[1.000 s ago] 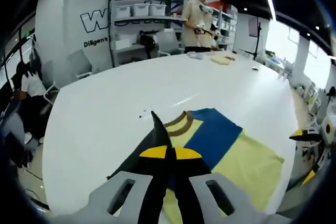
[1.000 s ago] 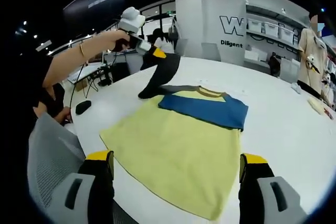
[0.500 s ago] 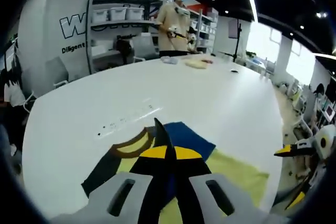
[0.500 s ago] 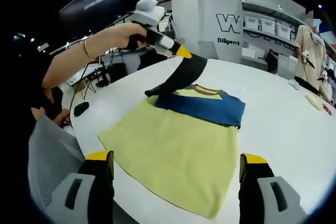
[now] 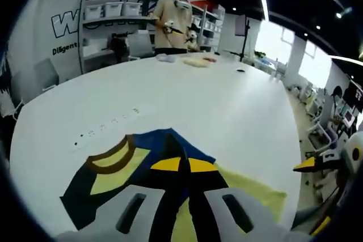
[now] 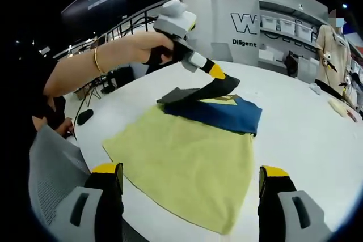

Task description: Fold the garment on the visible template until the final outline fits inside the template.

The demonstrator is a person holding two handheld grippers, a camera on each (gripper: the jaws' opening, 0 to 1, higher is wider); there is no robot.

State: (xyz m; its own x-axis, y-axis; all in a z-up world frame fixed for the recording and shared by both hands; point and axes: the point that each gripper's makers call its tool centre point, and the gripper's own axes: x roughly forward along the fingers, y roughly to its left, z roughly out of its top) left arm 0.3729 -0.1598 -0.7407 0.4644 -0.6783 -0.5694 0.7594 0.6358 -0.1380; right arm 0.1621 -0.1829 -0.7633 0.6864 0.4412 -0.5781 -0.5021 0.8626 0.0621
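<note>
My left tool was clamped on the black sleeve of the soft, floppy yellow-and-blue knit shirt, spread on the white surface at 12 o'clock; right tool gaped open. Light stuff, I'd pinch edges.

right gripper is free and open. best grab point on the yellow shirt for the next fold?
Probably the near hem corner of the yellow shirt, on the right gripper's own side at. That corner lies flat and free at the table edge, so open jaws can slide in low from the near side. The left gripper holds the dark sleeve at the collar end, so stay clear of it.
</note>
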